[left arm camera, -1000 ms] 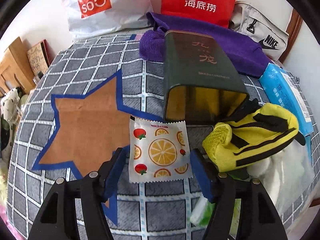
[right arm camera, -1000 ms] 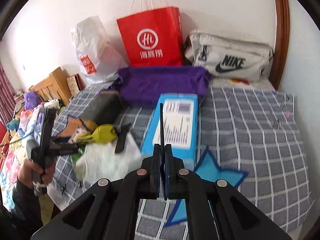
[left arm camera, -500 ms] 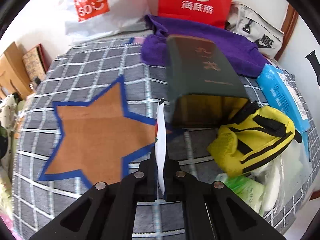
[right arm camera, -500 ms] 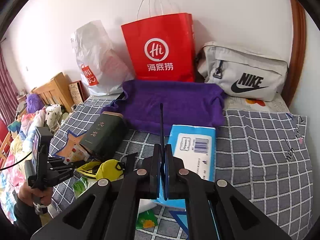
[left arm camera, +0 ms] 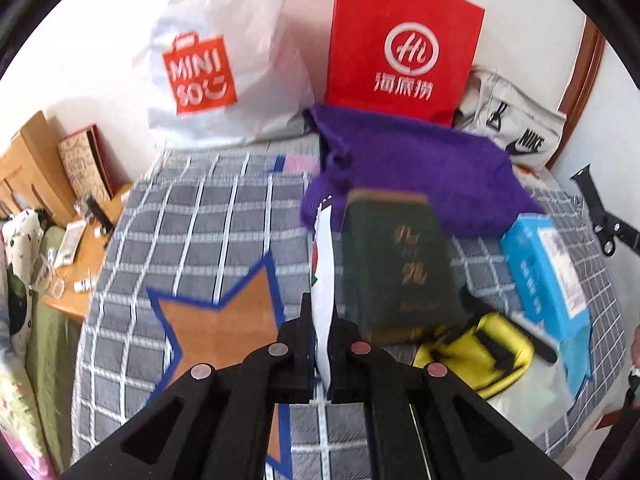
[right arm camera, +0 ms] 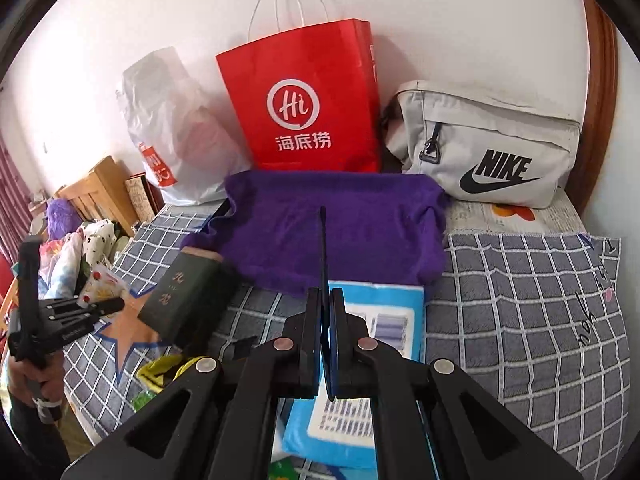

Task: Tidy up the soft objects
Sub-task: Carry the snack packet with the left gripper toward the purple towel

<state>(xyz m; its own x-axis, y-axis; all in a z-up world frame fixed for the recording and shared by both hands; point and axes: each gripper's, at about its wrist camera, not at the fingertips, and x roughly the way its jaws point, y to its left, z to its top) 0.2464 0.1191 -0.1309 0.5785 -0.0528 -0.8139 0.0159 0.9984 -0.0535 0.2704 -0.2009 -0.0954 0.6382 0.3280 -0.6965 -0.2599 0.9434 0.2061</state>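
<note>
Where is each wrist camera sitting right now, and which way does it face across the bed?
Left wrist: on the left gripper, looking down across the checked quilt to the wall; own fingers shut on the fruit-print packet.
Right wrist: on the right gripper, facing the purple towel and wall; own fingers shut on a thin dark strip; the left hand shows at its left edge.
Shared: red bag, purple towel, dark green tin, blue pack.
</note>
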